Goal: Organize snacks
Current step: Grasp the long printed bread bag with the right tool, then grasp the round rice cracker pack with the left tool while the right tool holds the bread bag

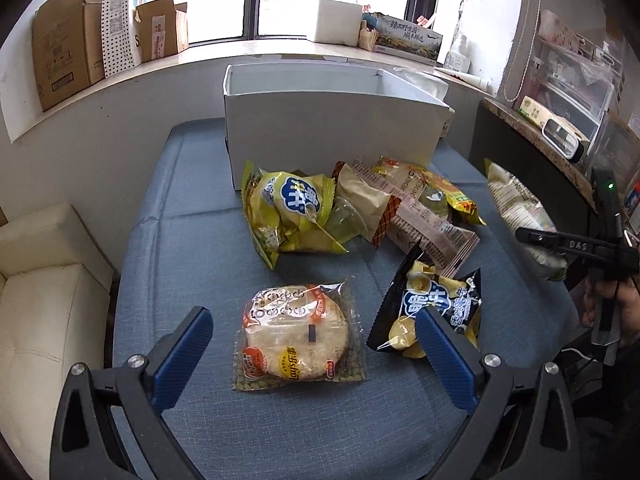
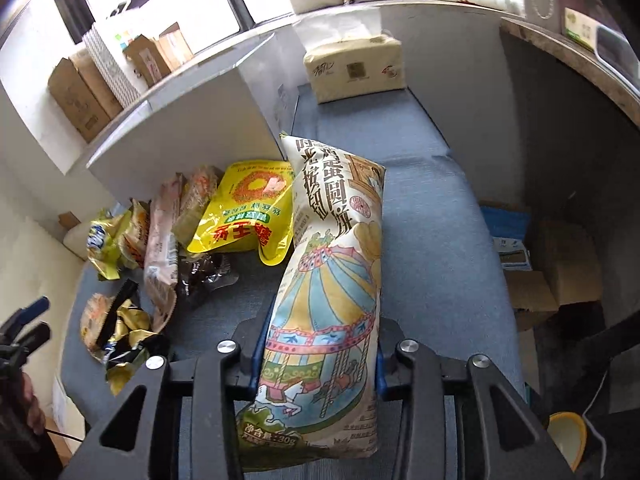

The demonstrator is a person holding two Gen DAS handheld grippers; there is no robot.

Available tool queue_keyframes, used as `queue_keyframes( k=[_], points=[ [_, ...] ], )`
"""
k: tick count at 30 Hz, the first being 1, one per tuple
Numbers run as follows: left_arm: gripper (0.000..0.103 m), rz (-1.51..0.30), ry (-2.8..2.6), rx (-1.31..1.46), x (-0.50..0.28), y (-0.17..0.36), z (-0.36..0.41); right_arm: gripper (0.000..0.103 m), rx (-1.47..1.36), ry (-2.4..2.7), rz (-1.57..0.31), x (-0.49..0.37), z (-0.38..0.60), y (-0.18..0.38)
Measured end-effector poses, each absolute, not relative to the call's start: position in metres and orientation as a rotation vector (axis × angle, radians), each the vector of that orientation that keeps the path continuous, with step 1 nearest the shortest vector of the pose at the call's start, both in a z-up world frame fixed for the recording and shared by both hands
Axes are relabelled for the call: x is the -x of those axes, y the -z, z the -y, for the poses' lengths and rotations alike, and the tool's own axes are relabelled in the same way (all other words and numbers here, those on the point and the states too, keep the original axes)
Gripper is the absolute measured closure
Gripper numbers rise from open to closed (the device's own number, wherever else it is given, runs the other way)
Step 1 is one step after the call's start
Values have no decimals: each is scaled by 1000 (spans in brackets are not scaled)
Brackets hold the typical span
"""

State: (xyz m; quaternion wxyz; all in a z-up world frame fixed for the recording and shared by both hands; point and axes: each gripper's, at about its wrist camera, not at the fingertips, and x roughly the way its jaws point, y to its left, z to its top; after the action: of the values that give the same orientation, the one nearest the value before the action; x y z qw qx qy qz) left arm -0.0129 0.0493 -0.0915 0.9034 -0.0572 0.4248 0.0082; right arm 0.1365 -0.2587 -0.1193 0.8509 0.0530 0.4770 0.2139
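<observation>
Blue cloth covers the table [image 1: 192,248] on which the snacks lie. At the lower left of the left wrist view, the left gripper [image 1: 314,346] hangs released, its blue pads spread wide on either side of a round rice cracker pack [image 1: 295,339] lying flat on the cloth at lower centre; neither pad touches it. Just right of that pack, near the right pad, lies a black chip bag [image 1: 430,307]. Above these, in the middle of the frame, sits a loose pile: a yellow chip bag [image 1: 290,210] on the left, then a brown-edged packet [image 1: 366,200] and a long pinkish wrapper [image 1: 434,230] overlapping one another, with what may be clear jelly cups among them, though the view is too warped to be sure. Behind the pile, at upper centre, stands an open white box [image 1: 320,128], its front wall close to the snacks.

At the right edge of that view the right gripper [image 1: 548,240] holds a tall cream bag off the table. In the right wrist view this carousel-printed biscuit bag [image 2: 332,280] fills the centre, clenched near its lower end between the right gripper's [image 2: 316,354] blue pads and reaching toward the upper centre. A yellow pouch [image 2: 250,210] lies left of it beside the white box's wall [image 2: 180,132], and a tissue pack [image 2: 354,66] rests at the top, beyond the bag's tip.
</observation>
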Motion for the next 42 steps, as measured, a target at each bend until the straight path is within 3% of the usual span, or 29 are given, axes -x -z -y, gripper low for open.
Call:
queue_keyframes(
  k=[21,25,27,42],
  points=[
    [0,-1034,-73,111,-38,157,-49,60,-188,-517,-940,-104,257,93],
    [3,-1023,-57,112,-35,156,-52,60,-186,-538,-945,-102,253,95],
    [19,-1017,-98,71,-30,154,-52,60,-186,-544,-943,-100,251,95],
    [20,-884,-31,105,-8,90,-62,60,-172,-570,-923,-95,244,85]
  ],
)
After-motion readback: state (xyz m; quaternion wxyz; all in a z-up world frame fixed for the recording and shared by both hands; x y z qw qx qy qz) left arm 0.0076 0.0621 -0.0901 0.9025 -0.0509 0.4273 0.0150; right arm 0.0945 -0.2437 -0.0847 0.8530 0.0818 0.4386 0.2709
